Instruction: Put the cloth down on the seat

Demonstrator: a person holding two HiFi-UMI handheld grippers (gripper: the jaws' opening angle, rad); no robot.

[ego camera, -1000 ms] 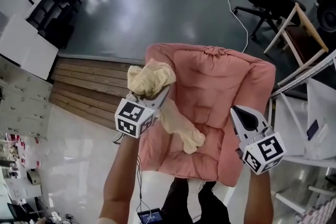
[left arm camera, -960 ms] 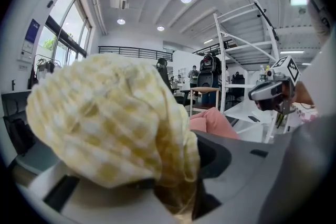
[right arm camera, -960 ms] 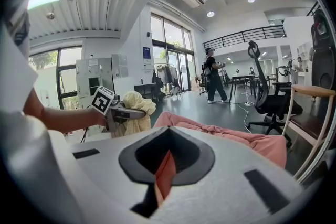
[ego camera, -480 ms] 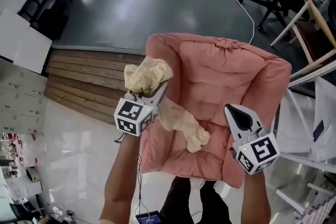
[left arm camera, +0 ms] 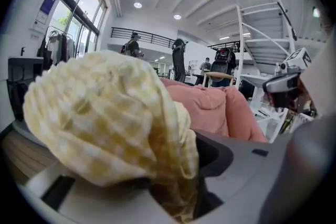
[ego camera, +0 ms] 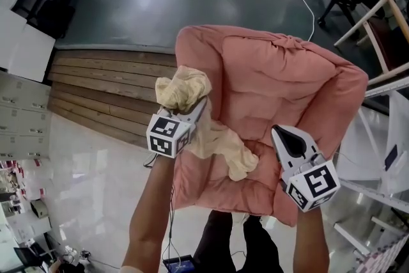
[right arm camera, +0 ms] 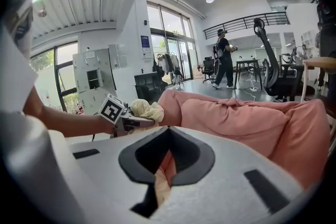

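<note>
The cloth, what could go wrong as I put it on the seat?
The left gripper has just been opening its jaws with the cloth between them. Its bunched top sits by the left edge of the seat, so it might slip to the floor. The bunch also drapes over a jaw and could snag on release.

White left hand-held gripper [ego camera: 199, 110], black-marked cube [ego camera: 169, 135]
</note>
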